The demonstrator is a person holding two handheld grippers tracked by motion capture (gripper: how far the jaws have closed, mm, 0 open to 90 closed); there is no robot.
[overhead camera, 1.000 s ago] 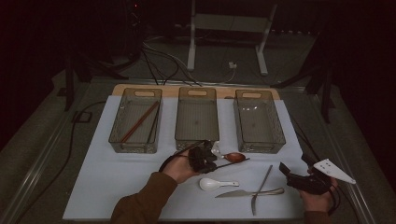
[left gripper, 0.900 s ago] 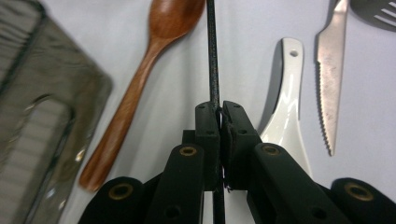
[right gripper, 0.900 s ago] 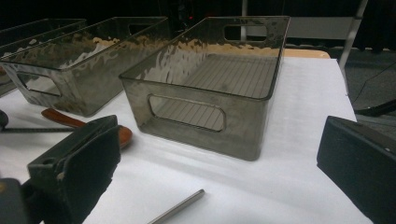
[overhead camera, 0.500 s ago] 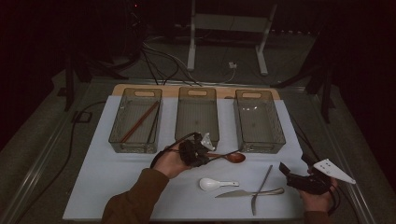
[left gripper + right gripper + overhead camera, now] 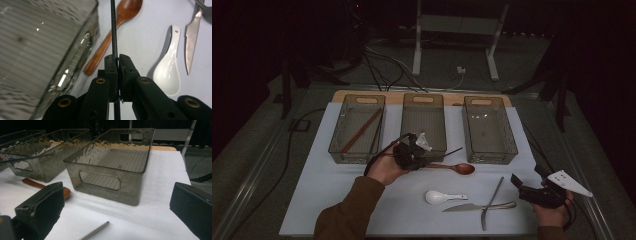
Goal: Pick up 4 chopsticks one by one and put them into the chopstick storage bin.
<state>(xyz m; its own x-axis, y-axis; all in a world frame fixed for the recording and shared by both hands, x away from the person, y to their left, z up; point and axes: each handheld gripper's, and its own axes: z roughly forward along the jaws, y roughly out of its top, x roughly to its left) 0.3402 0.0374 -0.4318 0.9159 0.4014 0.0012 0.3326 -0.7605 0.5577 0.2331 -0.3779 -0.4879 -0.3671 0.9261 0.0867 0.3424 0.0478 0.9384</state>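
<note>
The left gripper has its jaws pressed together on a thin dark chopstick, which runs straight out between the pads. In the high view the same gripper sits at the near edge of the middle bin, with the chopstick poking out to the right, above the wooden spoon that lies on the white mat just near of the bins.

Farther left, the left bin already holds a brown chopstick lying on a slant. The right bin looks empty, and I cannot make out anything in the middle one.

The right gripper waits at the near right corner of the mat with its jaws apart and nothing between them; in its own view the right bin stands ahead of it.

Judging by the layout, this is sorting tableware into bins, and it is at an early stage: one chopstick is binned and a second is in the grip, likely bound for the left bin. Still loose on the mat are the wooden spoon, the white spoon, the knife and a slim metal piece lying across it.
</note>
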